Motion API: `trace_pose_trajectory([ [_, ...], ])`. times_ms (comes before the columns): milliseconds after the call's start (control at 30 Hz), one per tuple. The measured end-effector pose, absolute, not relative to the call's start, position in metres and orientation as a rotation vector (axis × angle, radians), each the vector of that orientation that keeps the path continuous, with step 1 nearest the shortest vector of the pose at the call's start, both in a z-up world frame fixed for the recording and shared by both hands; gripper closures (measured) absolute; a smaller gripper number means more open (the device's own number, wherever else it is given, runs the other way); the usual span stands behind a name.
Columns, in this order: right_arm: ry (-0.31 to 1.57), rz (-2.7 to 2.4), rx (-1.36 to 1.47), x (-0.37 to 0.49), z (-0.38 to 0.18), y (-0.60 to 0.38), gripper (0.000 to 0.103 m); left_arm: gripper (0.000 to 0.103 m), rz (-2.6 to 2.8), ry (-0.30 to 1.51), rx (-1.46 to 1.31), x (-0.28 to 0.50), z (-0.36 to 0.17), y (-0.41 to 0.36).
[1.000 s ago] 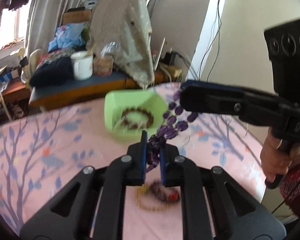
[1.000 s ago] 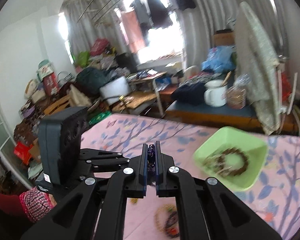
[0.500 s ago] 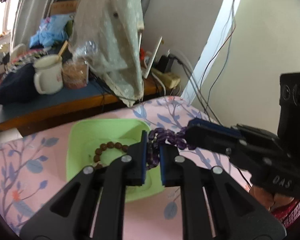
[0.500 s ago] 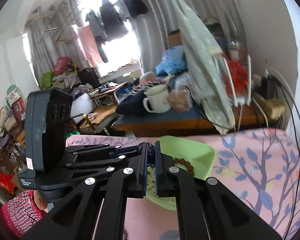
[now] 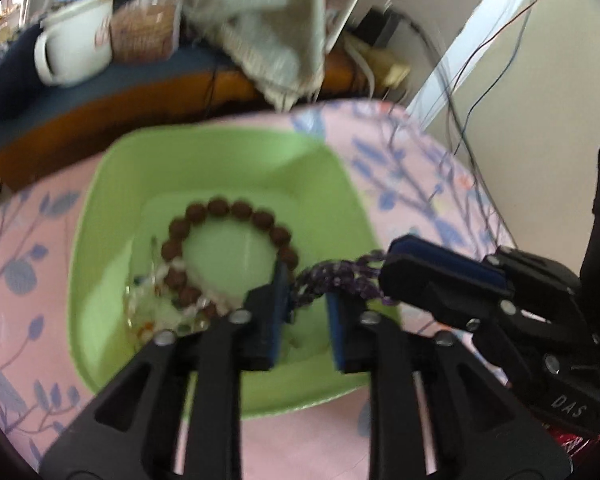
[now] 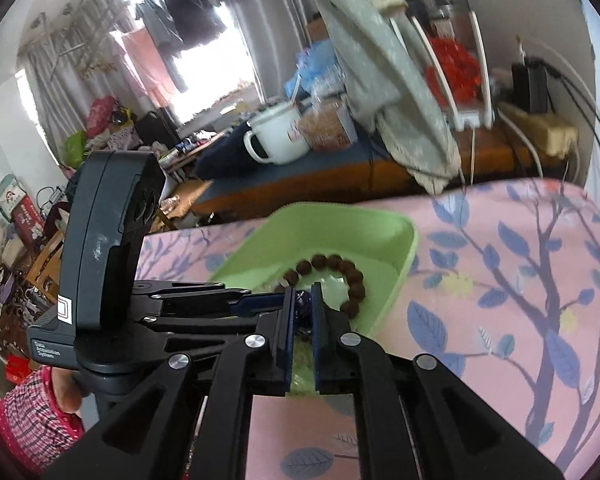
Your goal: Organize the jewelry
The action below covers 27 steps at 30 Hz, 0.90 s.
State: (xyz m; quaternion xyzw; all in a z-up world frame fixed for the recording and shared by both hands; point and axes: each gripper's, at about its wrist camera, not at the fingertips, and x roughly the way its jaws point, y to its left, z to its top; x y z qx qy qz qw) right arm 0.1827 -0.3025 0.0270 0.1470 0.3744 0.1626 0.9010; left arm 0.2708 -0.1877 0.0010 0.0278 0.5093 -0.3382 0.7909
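A green tray point(image 5: 112, 184) point(image 6: 380, 224) sits on the pink floral tablecloth point(image 5: 400, 148). A brown bead bracelet point(image 5: 228, 210) point(image 6: 352, 276) and a clear bead strand point(image 5: 156, 304) lie in it. My left gripper point(image 5: 306, 304) hovers over the tray's near side, jaws parted, with the purple bead necklace point(image 5: 336, 276) running between them. My right gripper point(image 6: 303, 312) is shut on the other end of the necklace point(image 6: 303, 304); in the left wrist view it shows as the black fingers point(image 5: 432, 276) at right.
Beyond the table's far edge stands a low blue-topped bench point(image 6: 340, 164) with a white mug point(image 5: 76, 48) point(image 6: 276, 136), a jar point(image 5: 148, 36) and a draped grey cloth point(image 5: 268, 20). Cables point(image 5: 480, 72) hang along the wall at right.
Both grippers carried the purple necklace forward and down over the green tray. The left jaws have opened wider around the necklace; the right stays shut on it.
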Motion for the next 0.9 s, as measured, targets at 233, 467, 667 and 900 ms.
trace_pose_trajectory([
  [233, 0.791, 0.308, 0.316, 0.179, 0.019, -0.302, 0.103, 0.06, -0.732, 1.099, 0.041, 0.264, 0.008, -0.171],
  [467, 0.753, 0.371, 0.384, 0.147, 0.031, -0.292, 0.103, 0.059, -0.733, 0.936, -0.014, 0.231, 0.056, -0.113],
  [667, 0.777, 0.501, 0.385, 0.106, 0.019, -0.249, 0.102, 0.059, -0.598, 0.821, -0.051, 0.188, 0.076, -0.011],
  [900, 0.794, 0.484, 0.404, 0.082, -0.004, -0.229, 0.102, 0.059, -0.417, 0.829, -0.115, 0.149, 0.044, 0.076],
])
